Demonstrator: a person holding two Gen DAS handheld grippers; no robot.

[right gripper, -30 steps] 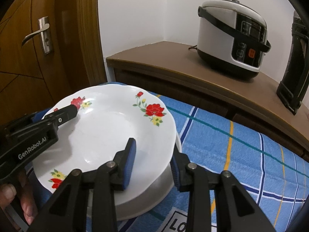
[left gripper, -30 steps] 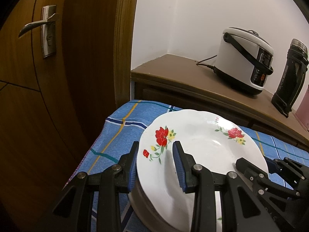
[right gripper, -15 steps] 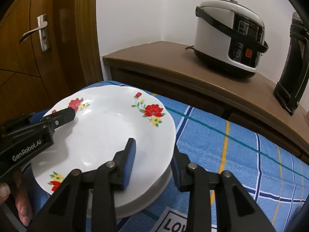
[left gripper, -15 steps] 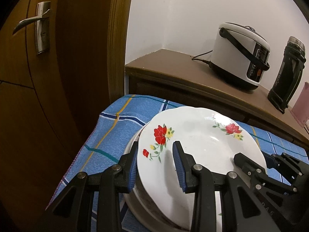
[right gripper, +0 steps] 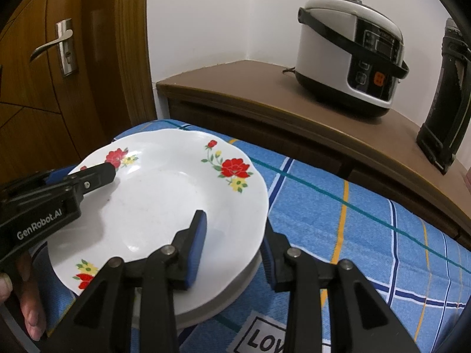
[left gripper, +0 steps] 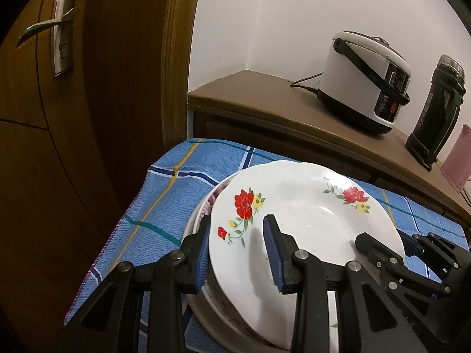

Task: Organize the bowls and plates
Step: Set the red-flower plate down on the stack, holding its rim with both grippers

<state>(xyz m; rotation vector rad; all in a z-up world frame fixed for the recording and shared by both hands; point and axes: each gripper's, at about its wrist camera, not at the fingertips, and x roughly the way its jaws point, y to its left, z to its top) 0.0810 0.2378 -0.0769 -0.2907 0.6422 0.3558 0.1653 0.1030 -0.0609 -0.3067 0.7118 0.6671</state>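
A white plate with red flowers sits on top of a stack of plates on the blue checked cloth. My left gripper straddles the plate's left rim, one finger above and one beside it; it also shows in the right wrist view. My right gripper straddles the plate's right rim and shows in the left wrist view. Both sets of jaws stand wide around the rim, not clamped.
The blue cloth covers the table. Behind it a brown counter holds a rice cooker, a black flask and a pink object. A wooden door stands at left.
The plate has come down onto the stack and lies flatter. Both grippers moved slightly with it and stay around its rim.
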